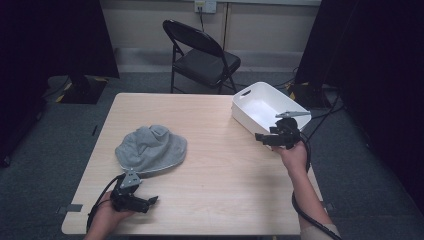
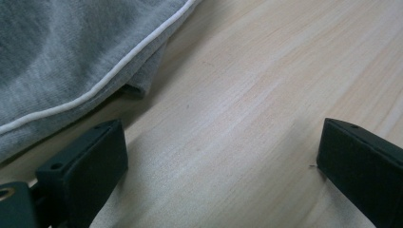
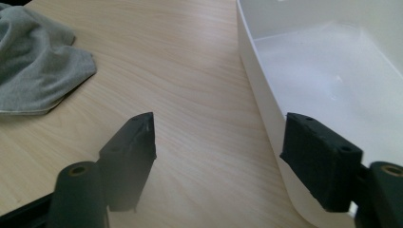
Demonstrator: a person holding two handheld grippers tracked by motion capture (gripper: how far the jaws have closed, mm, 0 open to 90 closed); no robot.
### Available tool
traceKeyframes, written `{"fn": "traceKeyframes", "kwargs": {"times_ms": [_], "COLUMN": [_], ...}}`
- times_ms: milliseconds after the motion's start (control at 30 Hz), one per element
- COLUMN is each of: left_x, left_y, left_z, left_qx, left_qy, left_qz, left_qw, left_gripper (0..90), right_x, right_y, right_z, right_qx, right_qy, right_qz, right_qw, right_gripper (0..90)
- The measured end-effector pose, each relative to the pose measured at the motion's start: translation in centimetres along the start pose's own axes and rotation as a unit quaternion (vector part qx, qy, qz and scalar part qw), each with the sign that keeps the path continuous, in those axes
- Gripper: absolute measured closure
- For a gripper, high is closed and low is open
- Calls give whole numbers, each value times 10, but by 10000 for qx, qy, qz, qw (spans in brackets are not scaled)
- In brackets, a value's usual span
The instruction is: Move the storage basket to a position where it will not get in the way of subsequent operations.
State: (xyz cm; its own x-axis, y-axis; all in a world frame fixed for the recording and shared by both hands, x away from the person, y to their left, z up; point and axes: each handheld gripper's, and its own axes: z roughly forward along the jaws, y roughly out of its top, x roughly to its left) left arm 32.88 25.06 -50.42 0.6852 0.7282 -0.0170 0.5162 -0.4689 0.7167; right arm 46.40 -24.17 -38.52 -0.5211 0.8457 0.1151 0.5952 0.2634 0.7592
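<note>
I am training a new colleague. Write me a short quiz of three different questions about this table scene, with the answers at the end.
1. True or false: the white bin has something lying inside it.
2. Which gripper is nearer to the grey cloth: A) left gripper, B) right gripper?
3. Fill in: behind the table stands a black folding ____.

Key:
1. False. In the right gripper view its floor is bare.
2. A. The cloth's white-piped edge lies just beyond its open jaws in the left gripper view.
3. Chair.

No readable text or labels.
</note>
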Motion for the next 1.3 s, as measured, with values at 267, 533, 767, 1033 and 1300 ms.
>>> {"fn": "traceKeyframes", "kwargs": {"times_ms": [267, 533, 767, 1033, 1300], "left_x": [0, 0, 0, -1, 0], "left_y": [0, 0, 0, 0, 0], "left_z": [0, 0, 0, 0, 0], "left_qx": [-2, -3, 1, 14, 40], "left_qy": [2, 2, 4, 28, 49], "left_qz": [-2, -2, 3, -7, -51], "left_qw": [10000, 10000, 10000, 10000, 10000], "left_gripper": [24, 24, 21, 18, 0], "right_x": [19, 33, 44, 55, 67], "right_y": [-10, -24, -45, -73, -96], "right_z": [-5, -3, 4, 16, 26], "right_qx": [9, 84, 106, 276, 345], "right_qy": [264, 403, 532, 718, 849], "right_qz": [-139, -252, -312, -342, -389], "right_qw": [9996, 9988, 9980, 9964, 9950], "right_gripper": [207, 203, 208, 205, 205]}}
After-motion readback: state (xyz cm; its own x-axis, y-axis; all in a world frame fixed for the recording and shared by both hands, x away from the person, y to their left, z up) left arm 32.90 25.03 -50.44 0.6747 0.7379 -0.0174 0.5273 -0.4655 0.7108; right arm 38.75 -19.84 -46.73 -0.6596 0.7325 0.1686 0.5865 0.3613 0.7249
